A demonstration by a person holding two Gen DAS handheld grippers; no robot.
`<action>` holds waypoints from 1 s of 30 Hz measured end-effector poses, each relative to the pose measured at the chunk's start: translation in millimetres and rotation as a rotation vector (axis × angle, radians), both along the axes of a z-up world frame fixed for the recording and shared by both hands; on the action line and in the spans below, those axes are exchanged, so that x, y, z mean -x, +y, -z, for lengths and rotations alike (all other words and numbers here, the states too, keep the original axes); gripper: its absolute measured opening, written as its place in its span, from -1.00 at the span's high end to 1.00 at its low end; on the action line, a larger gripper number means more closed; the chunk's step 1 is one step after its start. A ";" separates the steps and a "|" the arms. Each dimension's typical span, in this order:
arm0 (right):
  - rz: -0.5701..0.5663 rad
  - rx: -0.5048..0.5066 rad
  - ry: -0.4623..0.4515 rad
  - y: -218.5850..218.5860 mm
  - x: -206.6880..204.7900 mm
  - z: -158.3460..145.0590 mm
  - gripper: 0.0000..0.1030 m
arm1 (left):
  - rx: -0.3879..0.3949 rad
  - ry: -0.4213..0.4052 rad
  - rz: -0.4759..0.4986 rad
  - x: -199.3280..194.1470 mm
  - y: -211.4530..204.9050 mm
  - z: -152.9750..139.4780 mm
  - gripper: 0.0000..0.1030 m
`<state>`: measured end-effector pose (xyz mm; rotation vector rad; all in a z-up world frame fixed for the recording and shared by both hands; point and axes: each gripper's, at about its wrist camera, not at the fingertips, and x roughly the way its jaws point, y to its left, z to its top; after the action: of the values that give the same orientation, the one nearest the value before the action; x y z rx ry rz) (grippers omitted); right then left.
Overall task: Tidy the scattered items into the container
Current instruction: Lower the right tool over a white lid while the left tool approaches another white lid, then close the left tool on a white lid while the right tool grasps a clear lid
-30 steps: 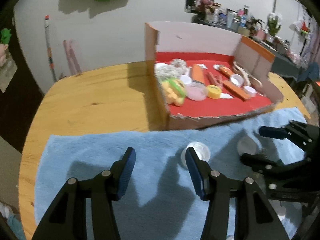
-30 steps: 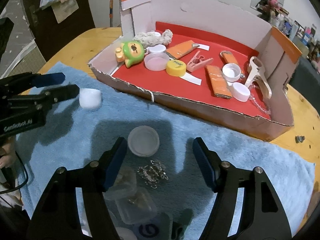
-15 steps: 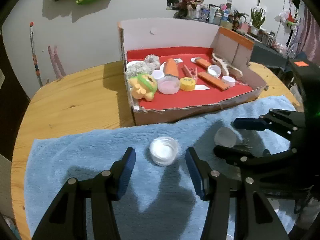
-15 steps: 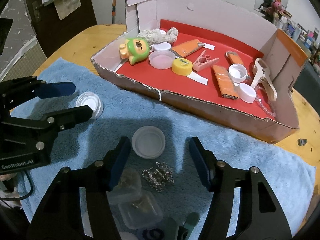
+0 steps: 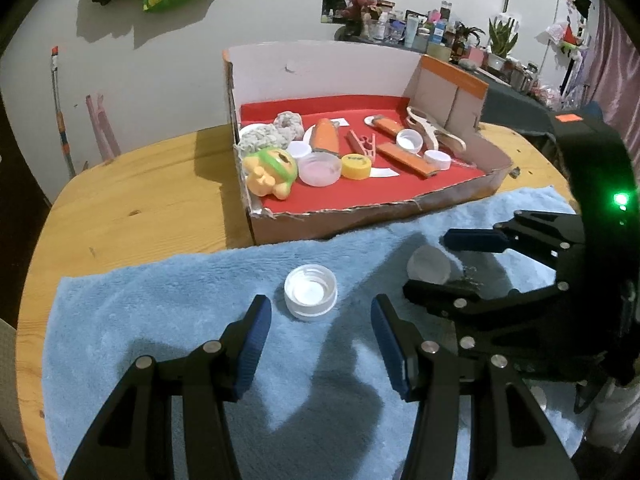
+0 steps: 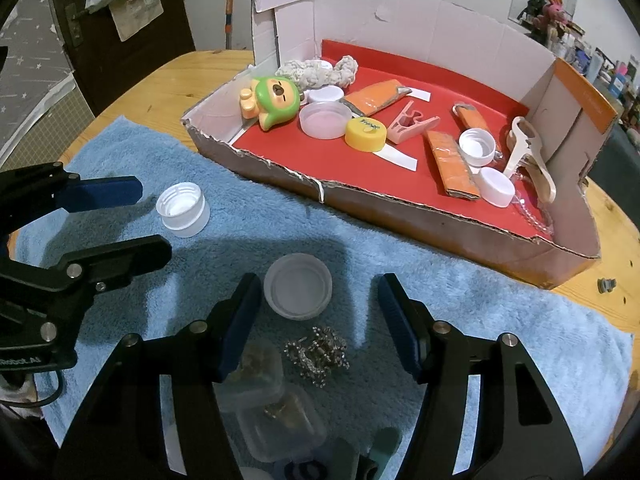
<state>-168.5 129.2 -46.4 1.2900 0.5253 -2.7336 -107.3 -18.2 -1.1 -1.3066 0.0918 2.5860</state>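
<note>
Two grippers hang over the blue towel point(image 5: 160, 320), both spread wide with nothing between the fingers. The left gripper point(image 5: 320, 340) has a white cap point(image 5: 310, 296) at its twelve o'clock, just ahead of the tips, open side up. The right gripper point(image 6: 316, 320) frames a clear lid point(image 6: 298, 286), which sits nearer its left finger than its right. A tangle of small metal chain point(image 6: 316, 354) lies at the lid's six o'clock, just beside it, and clear plastic tubs point(image 6: 276, 408) sit farther back under the gripper body.

At twelve o'clock from both, the box point(image 5: 360, 222) with the red floor already holds a green toy point(image 5: 272, 172), a pink lid, a yellow cap, orange pieces and more, so the job looks well along; the cap, lid, chain and tubs remain on the towel.

I'd worry about three things. The lid is off-centre, so a closing left finger may nudge it sideways or tip it before the other finger arrives. The soft pile could snag a fingertip that drops too low. And the two grippers work close together; if both swing toward the box at once they could knock each other, and a cap held by its thin rim may pop free.
</note>
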 end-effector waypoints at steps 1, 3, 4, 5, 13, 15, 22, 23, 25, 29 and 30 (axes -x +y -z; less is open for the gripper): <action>0.000 0.000 0.000 0.1 0.7 0.1 -0.15 | 0.000 -0.005 -0.001 2.6 0.1 2.0 -0.07; -0.001 0.002 -0.001 0.2 0.6 0.0 -0.15 | 0.003 -0.022 -0.007 6.9 0.4 7.1 -0.07; 0.000 0.005 -0.001 0.3 0.6 -0.3 -0.15 | 0.004 -0.028 -0.009 8.1 1.0 9.5 -0.07; -0.002 0.004 0.000 -0.1 0.3 -0.2 -0.15 | 0.005 -0.033 -0.006 8.8 1.7 12.0 -0.07; -0.001 0.008 0.004 0.6 0.3 0.0 -0.11 | 0.003 -0.052 -0.006 9.9 2.1 22.3 0.01; 0.001 0.011 0.005 1.0 1.8 -0.4 -0.07 | 0.003 -0.051 -0.011 9.9 1.0 22.6 0.07; 0.002 0.005 0.016 1.2 0.7 -0.9 0.07 | -0.007 -0.048 -0.021 10.5 -2.6 21.4 0.32; 0.000 0.004 0.018 1.0 0.7 -0.9 0.11 | -0.010 -0.048 -0.023 10.5 -3.3 21.3 0.32; -0.003 0.002 0.019 1.0 1.4 -1.1 0.17 | -0.015 -0.046 -0.026 10.7 -3.8 20.9 0.38; 0.000 -0.003 0.025 1.6 2.3 -2.2 0.33 | -0.019 -0.043 -0.028 10.8 -4.5 20.8 0.38; 0.002 0.000 0.025 2.4 1.6 -2.6 0.36 | -0.020 -0.045 -0.029 11.2 -4.3 20.8 0.38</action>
<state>-170.1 131.6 -43.8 1.2579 0.5273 -2.7547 -118.5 -22.5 -21.9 -1.3675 0.0391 2.5730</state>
